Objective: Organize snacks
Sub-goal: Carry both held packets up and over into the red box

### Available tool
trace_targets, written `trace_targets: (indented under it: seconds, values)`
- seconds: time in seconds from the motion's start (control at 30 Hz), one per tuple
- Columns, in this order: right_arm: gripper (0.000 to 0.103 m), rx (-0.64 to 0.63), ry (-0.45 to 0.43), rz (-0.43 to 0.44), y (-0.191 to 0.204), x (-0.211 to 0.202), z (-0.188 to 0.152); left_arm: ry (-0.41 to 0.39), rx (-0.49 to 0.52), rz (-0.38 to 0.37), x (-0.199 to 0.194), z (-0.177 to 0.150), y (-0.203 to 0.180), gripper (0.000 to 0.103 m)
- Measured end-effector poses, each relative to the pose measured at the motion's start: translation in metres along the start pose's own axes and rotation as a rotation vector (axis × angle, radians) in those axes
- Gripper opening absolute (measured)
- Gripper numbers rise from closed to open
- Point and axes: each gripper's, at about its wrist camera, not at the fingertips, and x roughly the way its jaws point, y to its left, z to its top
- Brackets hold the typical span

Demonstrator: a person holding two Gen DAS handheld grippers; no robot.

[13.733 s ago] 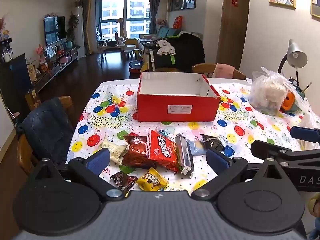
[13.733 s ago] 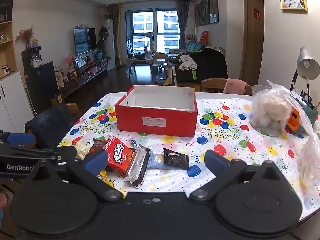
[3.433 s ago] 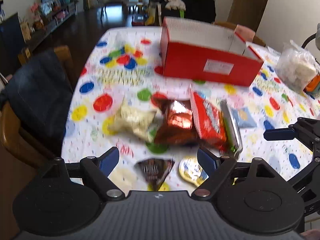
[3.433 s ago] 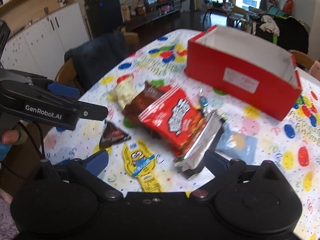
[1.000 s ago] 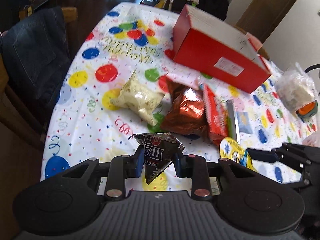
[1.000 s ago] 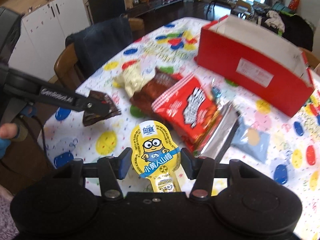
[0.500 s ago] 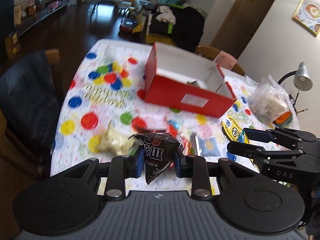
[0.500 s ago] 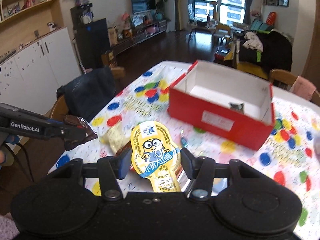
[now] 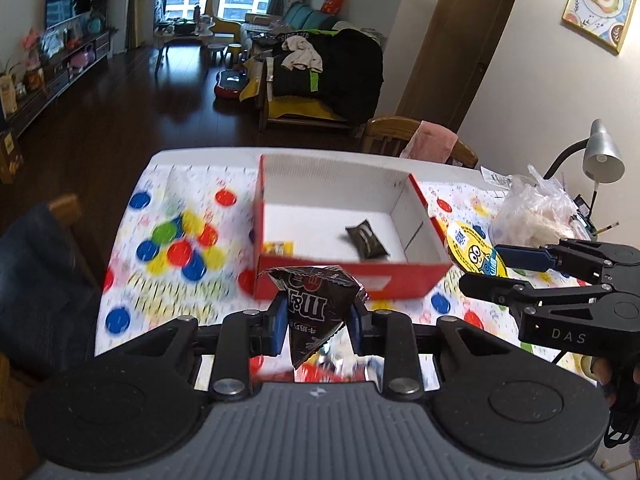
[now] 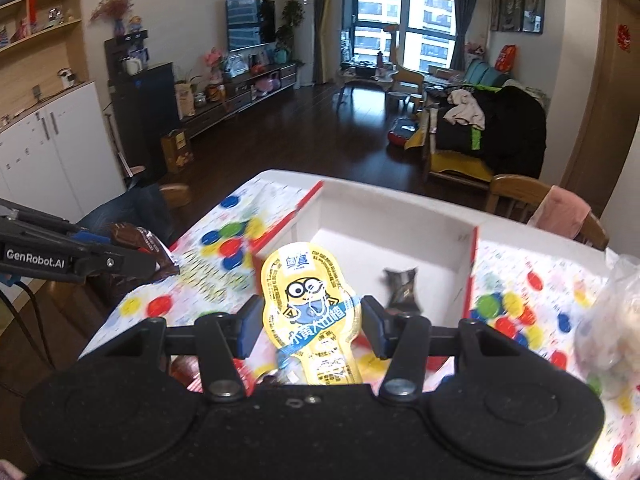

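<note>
Left wrist view: left gripper [image 9: 316,322] clamped on a dark brown triangular M&M's packet [image 9: 316,312], blue pads [image 9: 279,326] pressing both flanks, wide serrated top edge sticking up above the fingers, narrow tip hanging down behind the crossbar. Held in the air above the near part of the balloon-print tablecloth [image 9: 168,248], packet overlapping the front wall of the red cardboard box [image 9: 400,276] in this view. Inside the box, on its white floor: a small dark wrapped snack [image 9: 366,238] toward the right, a yellow packet [image 9: 278,247] against the near left wall, mostly hidden by the rim. To the right, right gripper [image 9: 478,266] seen from the side, pinching a yellow Minion-print snack pouch [image 9: 472,250], round end just beside the box's near right corner. Farther right, a clear plastic bag [image 9: 536,212] and a grey desk lamp [image 9: 602,156]. More wrappers blurred below the left fingers, too smeared to name.

Right wrist view: right gripper [image 10: 310,322] closed part-way on the pouch [image 10: 310,304], pads touching its two sides, rounded head upright above the fingers, narrow neck running down toward the camera. Pouch hanging in front of the open box [image 10: 384,216], the dark snack [image 10: 402,288] visible just right of it on the box floor. At the left edge, left gripper [image 10: 160,262] with the brown packet [image 10: 140,250] between its tips, well apart from the pouch, above the tablecloth's left side [image 10: 208,276].
</note>
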Motion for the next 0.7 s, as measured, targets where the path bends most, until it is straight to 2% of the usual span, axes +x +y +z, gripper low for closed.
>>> trace_targets:
  seconds: [0.37, 0.7]
  values:
    - [0.051, 0.030, 0.055, -0.060, -0.060, 0.067, 0.036, 0.078, 0.025, 0.051, 0.085, 0.065, -0.021, 0.029]
    - [0.051, 0.026, 0.150, -0.101, -0.095, 0.133, 0.046, 0.183, 0.012, 0.089, 0.171, 0.094, -0.029, 0.029]
